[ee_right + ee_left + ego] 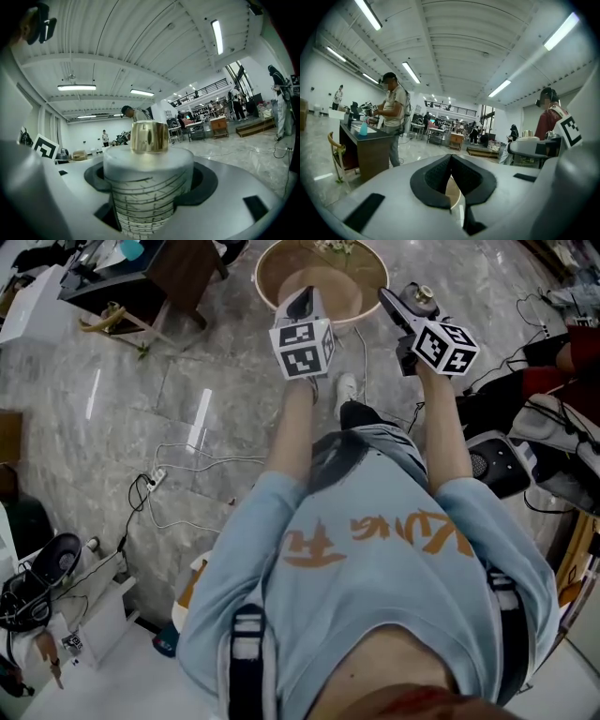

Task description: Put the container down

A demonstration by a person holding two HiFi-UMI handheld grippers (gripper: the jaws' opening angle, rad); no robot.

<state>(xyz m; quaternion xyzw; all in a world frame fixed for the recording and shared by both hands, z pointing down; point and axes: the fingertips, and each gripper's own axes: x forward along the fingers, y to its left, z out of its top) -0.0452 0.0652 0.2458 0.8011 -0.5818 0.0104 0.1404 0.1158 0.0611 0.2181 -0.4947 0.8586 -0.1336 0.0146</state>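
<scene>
The container is a frosted, line-patterned jar with a gold cap. My right gripper is shut on its body, with the dark jaws pressed on either side. In the head view the right gripper is held out at chest height over the floor, and the gold cap shows at its tip. My left gripper is raised beside it on the left. In the left gripper view the left gripper has its black jaws meeting at the tips, with nothing held between them.
A round tan table stands on the marble floor just beyond both grippers. A dark wooden desk is at the far left, and a power strip with cables lies on the floor. A black chair is at right. People stand around the hall.
</scene>
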